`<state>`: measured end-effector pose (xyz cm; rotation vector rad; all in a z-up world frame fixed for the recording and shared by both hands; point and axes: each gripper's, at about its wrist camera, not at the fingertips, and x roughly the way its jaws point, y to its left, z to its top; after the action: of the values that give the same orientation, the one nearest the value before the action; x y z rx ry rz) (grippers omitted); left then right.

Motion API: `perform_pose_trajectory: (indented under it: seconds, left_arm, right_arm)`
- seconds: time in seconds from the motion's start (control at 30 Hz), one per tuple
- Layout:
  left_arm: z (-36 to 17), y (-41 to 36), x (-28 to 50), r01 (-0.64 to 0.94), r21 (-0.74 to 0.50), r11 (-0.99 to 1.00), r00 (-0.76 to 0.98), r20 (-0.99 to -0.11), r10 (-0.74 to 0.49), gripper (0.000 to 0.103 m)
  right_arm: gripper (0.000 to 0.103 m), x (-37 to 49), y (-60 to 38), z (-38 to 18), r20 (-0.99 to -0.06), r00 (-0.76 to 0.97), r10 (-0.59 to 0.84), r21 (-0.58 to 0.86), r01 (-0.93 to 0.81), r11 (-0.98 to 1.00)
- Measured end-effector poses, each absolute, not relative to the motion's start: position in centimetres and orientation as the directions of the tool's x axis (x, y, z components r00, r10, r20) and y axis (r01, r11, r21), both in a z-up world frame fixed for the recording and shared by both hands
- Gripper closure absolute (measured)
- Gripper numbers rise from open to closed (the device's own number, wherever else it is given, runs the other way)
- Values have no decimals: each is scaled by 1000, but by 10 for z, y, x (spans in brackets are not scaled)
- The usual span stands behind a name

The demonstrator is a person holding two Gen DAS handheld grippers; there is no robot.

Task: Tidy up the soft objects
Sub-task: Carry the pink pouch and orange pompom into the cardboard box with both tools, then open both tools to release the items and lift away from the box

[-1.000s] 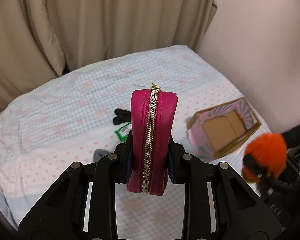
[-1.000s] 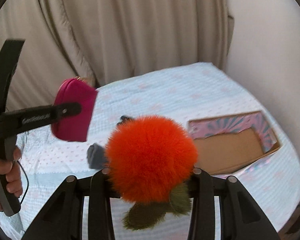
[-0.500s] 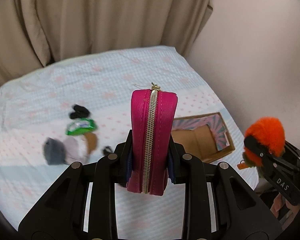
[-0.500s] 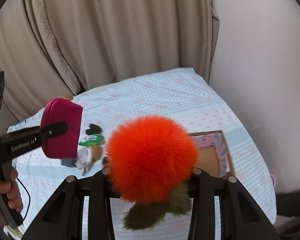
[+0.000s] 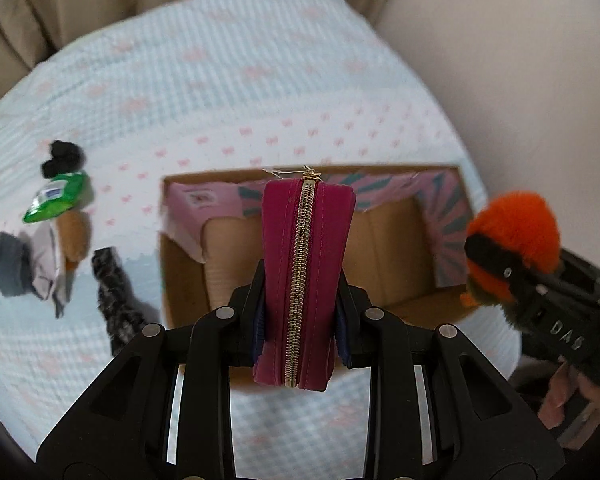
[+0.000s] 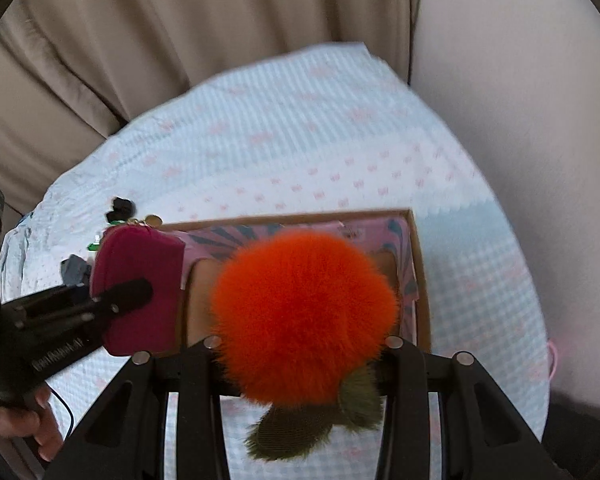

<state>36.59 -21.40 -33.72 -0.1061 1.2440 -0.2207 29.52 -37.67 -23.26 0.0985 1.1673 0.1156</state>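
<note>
My left gripper [image 5: 300,312] is shut on a magenta zip pouch [image 5: 306,280], held upright above the near side of an open cardboard box [image 5: 392,252] with a pink patterned lining. My right gripper [image 6: 300,344] is shut on a fluffy orange plush with green leaves [image 6: 304,316], held over the same box [image 6: 418,276]. The pouch also shows in the right wrist view [image 6: 140,280], at the box's left end. The orange plush shows at the right in the left wrist view [image 5: 516,236].
The box sits on a bed with a light blue and pink bedspread [image 5: 228,80]. Left of the box lies a pile of small items: a green packet [image 5: 56,196], a black piece [image 5: 62,156], a grey cloth [image 5: 8,264], a dark speckled item [image 5: 114,292]. Curtains and a wall stand behind.
Both grippers have moved forward and tilted down over the bed, so the box is now close beneath the pouch and the plush. Both grips are unchanged.
</note>
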Motion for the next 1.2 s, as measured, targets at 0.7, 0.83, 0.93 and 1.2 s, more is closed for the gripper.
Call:
perform_pose_trajectory:
  seconds: [0.7,0.83,0.93,1.2]
  left_arm:
    - [-412,-246,399,211,-53,976,151,-985,-86,0]
    - [-408,-242,392,218,-55,974,144,-986,-88,0]
    - [-402,-236,388,205,-60,977,146,-985,-91,0]
    - [-379,-232,381,204,-69,977,186,-977,-108,0]
  right_arm:
    - [37,368,-382,-340,-974,109,200,204,25,979]
    - [0,366,-383,-334,-973,113,203,208,28,978]
    - [0,359,-381,-326,-971,137,194,196,1,981]
    - [0,345,-377,-299,-961,183,206,207,-18,978]
